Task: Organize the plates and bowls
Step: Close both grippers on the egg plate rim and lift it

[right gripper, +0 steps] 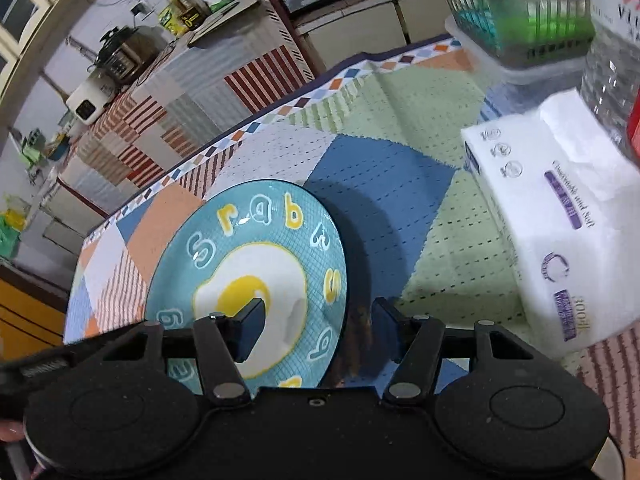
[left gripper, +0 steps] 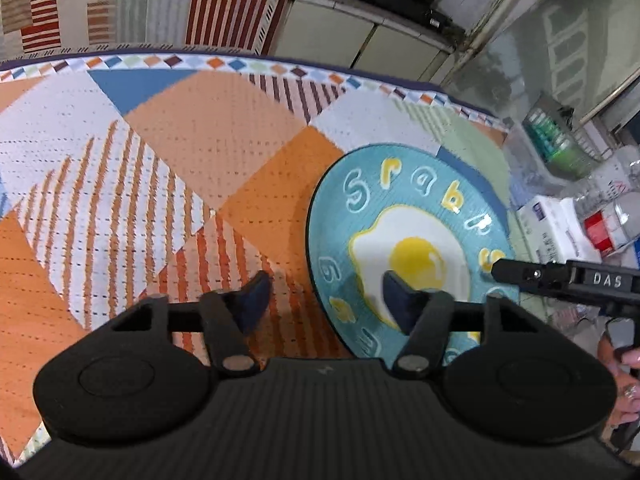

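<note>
Patchwork tablecloth point(left gripper: 180, 152) covers the table, with a teal fried-egg plate point(right gripper: 256, 240) lying flat near its right side (a white tissue pack point(right gripper: 560, 240) sits beyond). Right gripper point(right gripper: 316, 328) straddles the plate's rim, jaws apart. Left gripper point(left gripper: 326, 300) hovers open at the plate's left edge.

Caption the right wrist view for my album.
Open right tool straddling the rim of a teal fried-egg plate on a patchwork tablecloth.

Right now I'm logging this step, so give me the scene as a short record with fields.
surface: patchwork tablecloth
dish: blue plate with fried-egg picture, lying on the cloth
left tongs: open, right finger over the plate, left finger over the cloth
right tongs: open, straddling the plate's right rim
nearby: white tissue pack, basket
</note>
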`<action>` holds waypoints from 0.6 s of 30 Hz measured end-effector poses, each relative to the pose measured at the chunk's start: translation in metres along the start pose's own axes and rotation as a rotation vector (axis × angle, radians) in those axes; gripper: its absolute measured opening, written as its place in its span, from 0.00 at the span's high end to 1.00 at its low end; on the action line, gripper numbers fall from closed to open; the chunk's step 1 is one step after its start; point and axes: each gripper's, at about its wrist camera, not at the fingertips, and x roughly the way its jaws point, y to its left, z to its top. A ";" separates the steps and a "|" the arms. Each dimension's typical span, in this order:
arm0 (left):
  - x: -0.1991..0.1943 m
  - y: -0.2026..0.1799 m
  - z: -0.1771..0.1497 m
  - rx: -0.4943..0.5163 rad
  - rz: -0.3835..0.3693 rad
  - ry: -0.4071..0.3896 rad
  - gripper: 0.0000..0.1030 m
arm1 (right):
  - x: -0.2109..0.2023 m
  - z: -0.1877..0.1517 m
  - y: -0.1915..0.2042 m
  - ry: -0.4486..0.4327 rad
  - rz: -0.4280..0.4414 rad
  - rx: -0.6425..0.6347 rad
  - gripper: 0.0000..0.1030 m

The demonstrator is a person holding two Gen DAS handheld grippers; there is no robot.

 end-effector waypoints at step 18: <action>-0.008 -0.011 -0.003 0.061 0.023 0.031 0.84 | 0.000 -0.004 0.006 0.054 0.039 -0.139 0.84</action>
